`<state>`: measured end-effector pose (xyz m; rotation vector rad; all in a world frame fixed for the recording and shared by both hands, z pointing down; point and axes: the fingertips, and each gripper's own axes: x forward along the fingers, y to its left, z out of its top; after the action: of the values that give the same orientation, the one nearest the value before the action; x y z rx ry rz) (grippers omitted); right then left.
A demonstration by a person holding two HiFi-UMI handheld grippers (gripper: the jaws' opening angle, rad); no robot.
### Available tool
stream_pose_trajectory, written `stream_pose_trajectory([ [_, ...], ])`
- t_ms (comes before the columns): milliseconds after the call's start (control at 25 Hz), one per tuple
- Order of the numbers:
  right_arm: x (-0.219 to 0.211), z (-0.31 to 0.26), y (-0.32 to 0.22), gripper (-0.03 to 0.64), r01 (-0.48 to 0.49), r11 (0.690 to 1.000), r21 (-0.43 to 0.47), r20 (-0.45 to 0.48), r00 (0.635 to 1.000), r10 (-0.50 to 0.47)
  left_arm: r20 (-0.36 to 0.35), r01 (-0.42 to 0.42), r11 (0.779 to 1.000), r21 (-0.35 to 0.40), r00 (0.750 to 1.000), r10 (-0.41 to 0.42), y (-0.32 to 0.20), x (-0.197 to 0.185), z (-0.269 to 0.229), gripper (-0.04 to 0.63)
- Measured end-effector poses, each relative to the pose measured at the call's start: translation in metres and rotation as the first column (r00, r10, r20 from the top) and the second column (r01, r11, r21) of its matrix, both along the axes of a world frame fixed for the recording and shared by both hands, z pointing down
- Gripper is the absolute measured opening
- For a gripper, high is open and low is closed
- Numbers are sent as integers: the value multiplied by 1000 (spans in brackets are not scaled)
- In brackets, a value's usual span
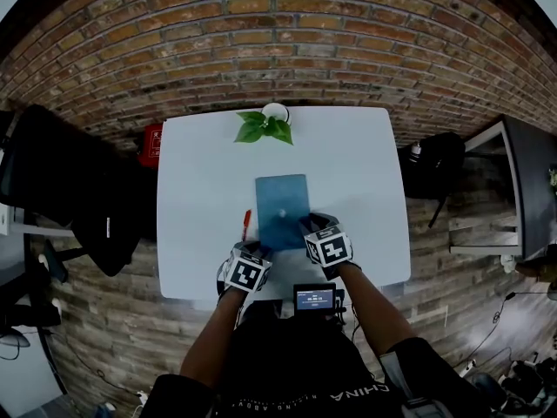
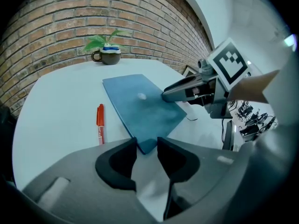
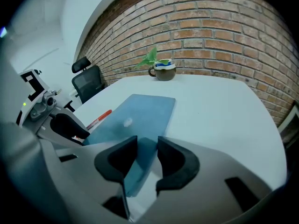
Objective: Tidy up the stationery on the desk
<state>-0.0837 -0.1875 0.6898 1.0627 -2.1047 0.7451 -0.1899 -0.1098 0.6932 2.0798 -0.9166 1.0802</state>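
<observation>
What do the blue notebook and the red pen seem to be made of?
Blue notebook: probably a card or faux-leather cover, matte, since it shows no glare. Red pen: likely plastic, judging by its smooth, evenly bright barrel.

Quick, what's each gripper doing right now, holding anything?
Left gripper: open, jaws apart around a corner of the blue notebook.
Right gripper: open, jaws apart over the notebook's other near corner.

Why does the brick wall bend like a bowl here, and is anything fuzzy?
Head view: wide lens bows the brick wall, corners go black. Left gripper view: the close-up hand-held gripper is soft, red pen crisp. Right gripper view: same bowing, blue notebook slightly hazy.
</observation>
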Motion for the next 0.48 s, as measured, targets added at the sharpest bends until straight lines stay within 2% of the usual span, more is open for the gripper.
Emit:
stream_pose_trajectory([
  [160, 5, -1, 2, 147, 4, 1000, -3, 13, 1000, -4, -14, 17, 1000, 9, 1000, -17, 1, 2, -3, 147],
  [320, 6, 0, 5, 189, -3, 1000, -20, 32, 999, 3, -1, 56, 997, 53, 998, -56, -6, -9, -15, 147],
  [480, 5, 2, 9, 210, -16, 999, -48, 68, 997, 20, -35, 88, 995, 40, 996, -87, -21, -9, -16, 160],
])
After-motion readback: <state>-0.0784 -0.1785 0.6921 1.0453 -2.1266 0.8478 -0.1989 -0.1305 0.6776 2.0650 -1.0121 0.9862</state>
